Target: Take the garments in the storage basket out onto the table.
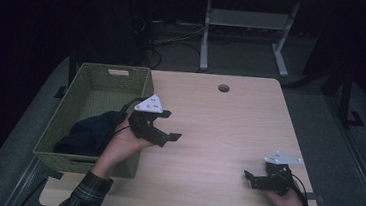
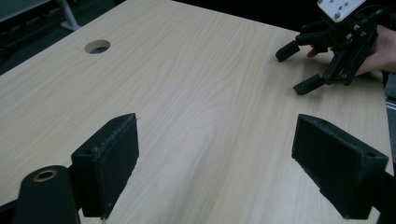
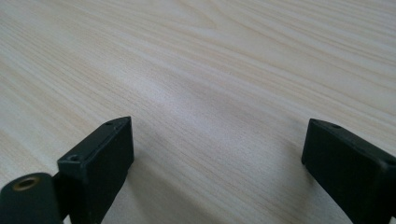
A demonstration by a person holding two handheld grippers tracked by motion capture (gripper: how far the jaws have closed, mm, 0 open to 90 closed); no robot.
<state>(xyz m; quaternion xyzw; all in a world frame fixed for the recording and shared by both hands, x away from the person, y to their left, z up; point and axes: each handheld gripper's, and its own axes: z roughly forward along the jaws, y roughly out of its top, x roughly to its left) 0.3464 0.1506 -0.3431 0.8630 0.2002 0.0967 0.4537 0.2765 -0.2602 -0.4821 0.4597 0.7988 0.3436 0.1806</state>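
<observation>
The left gripper (image 1: 161, 131) hung with its jaws spread wide and nothing between them, held by the person's left hand (image 1: 122, 145) just off the table's surface; in the left gripper view its two black pads (image 2: 108, 163) stood far apart over bare pale wood; directly behind it and to its left sat the woven green basket (image 1: 93, 77), whose near right corner lay just beside the hand that carried the gripper; inside that basket, toward its near end and close behind the left gripper's wrist, lay a dark cloth (image 1: 88, 135) in a crumpled heap, apart from both grippers and touched by neither. Well away from the left gripper, across a stretch of bare table (image 1: 218, 136) toward the near right corner, the right gripper (image 1: 254, 179) rested low over the wood, its jaws likewise parted and empty; the right gripper view showed its pads (image 3: 100, 165) wide apart above the wood grain; the left gripper view caught it farther off with both dark jaws splayed and fingers behind it. Beyond both grippers, near the table's far edge, a round cable hole (image 1: 223, 88) pierced the top.
</observation>
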